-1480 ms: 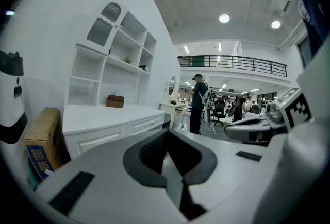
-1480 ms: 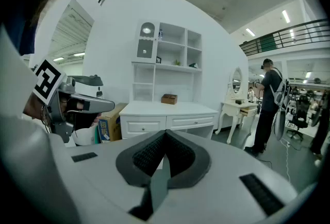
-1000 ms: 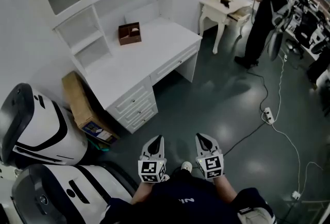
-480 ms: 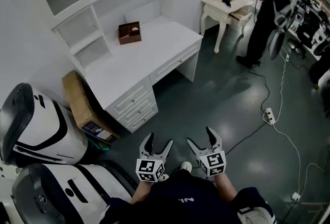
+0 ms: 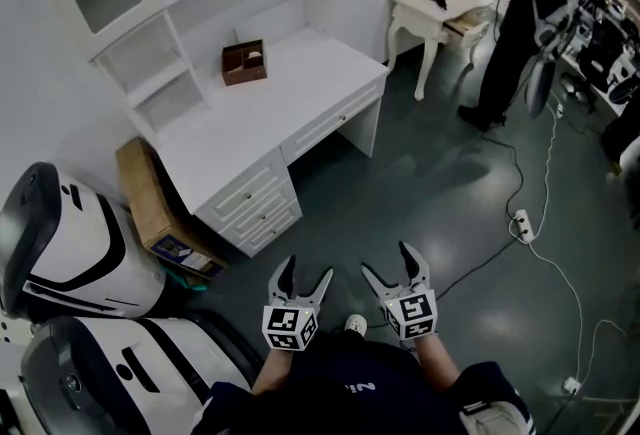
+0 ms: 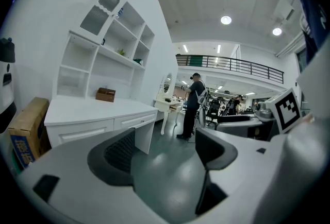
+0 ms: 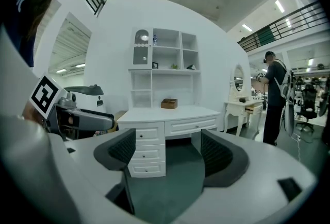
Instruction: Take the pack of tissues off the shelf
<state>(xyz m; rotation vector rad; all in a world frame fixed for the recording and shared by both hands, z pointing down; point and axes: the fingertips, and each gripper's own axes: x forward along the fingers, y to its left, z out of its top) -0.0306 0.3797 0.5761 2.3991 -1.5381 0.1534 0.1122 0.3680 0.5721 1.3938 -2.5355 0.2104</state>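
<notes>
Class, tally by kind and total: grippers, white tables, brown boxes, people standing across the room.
Grippers: 2, left gripper, right gripper
White tables: 2, desk, dressing table
Brown boxes: 2, small box, cardboard box
People standing: 1, person
Total: 7

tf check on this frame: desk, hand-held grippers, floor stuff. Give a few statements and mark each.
1. A brown box sits on the white desk. True.
2. Both grippers are shut on a pack. False: the left hand-held gripper and the right hand-held gripper have just been opening; jaws apart, nothing between them.
3. A person stands at the vanity table. True.
4. The cardboard box lies on the desktop. False: it stands on the floor, leaning beside the desk.
5. The desk drawers hang open. False: they are shut.
</notes>
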